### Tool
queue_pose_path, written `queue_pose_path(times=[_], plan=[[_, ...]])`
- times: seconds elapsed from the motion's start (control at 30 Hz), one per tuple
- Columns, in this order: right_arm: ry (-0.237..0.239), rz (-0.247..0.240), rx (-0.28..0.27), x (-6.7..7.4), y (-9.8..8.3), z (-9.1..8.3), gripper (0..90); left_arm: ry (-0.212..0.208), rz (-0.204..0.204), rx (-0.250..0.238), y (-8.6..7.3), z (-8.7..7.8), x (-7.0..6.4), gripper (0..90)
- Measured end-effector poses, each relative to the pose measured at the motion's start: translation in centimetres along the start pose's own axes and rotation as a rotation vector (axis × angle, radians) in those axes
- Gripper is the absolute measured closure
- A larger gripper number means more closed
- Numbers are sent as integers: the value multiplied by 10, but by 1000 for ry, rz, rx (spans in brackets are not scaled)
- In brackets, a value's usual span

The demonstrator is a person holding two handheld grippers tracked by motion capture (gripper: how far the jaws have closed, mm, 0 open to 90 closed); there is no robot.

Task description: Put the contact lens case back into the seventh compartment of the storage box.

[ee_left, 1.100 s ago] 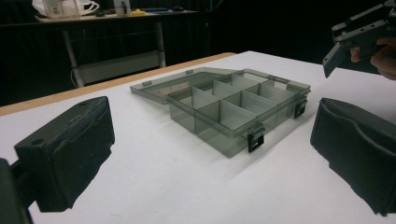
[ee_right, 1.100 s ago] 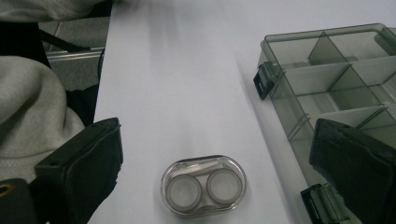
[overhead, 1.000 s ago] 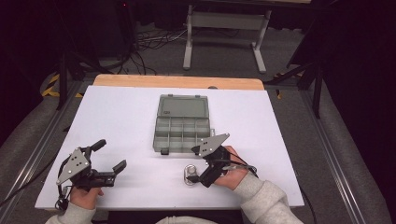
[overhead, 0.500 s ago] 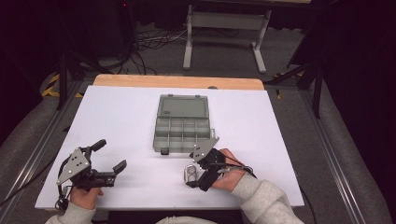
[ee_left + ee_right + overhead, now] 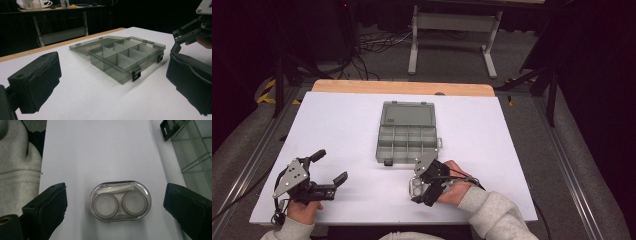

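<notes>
Clear oval case (image 5: 120, 200) on white table (image 5: 512, 130), untouched between spread right gripper (image 5: 120, 207); left gripper (image 5: 331, 168) likewise agape.

Light grey knit sleeves (image 5: 492, 212) on both arms — black grippers with padded black jaws, grey three-cornered plate (image 5: 291, 176), black cables.

Bright table (image 5: 337, 130); dark surround; soft shadows
</notes>
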State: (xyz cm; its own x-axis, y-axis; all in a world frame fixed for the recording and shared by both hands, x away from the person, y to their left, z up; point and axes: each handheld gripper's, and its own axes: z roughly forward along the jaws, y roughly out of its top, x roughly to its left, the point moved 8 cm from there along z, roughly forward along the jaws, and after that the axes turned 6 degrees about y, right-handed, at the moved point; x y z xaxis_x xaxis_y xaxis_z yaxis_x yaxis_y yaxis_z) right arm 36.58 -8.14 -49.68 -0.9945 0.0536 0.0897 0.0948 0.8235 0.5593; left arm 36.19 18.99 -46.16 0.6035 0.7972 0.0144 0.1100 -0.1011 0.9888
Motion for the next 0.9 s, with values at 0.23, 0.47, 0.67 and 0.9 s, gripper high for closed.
queue_pose_path(times=[0.23, 0.47, 0.67, 0.9], plan=[[9, 4, 47, -1, -5, 7, 69, 0, -2, -3, 0, 0, 0, 3], [8, 5, 79, -5, -8, 12, 98, -1, -2, 3, -1, 0, 0, 3], [8, 4, 102, -6, -10, 15, 148, -3, -3, 4, -1, 1, -1, 3], [-7, -6, 124, -7, -10, 17, 255, -4, -2, 2, -1, 1, -1, 4]])
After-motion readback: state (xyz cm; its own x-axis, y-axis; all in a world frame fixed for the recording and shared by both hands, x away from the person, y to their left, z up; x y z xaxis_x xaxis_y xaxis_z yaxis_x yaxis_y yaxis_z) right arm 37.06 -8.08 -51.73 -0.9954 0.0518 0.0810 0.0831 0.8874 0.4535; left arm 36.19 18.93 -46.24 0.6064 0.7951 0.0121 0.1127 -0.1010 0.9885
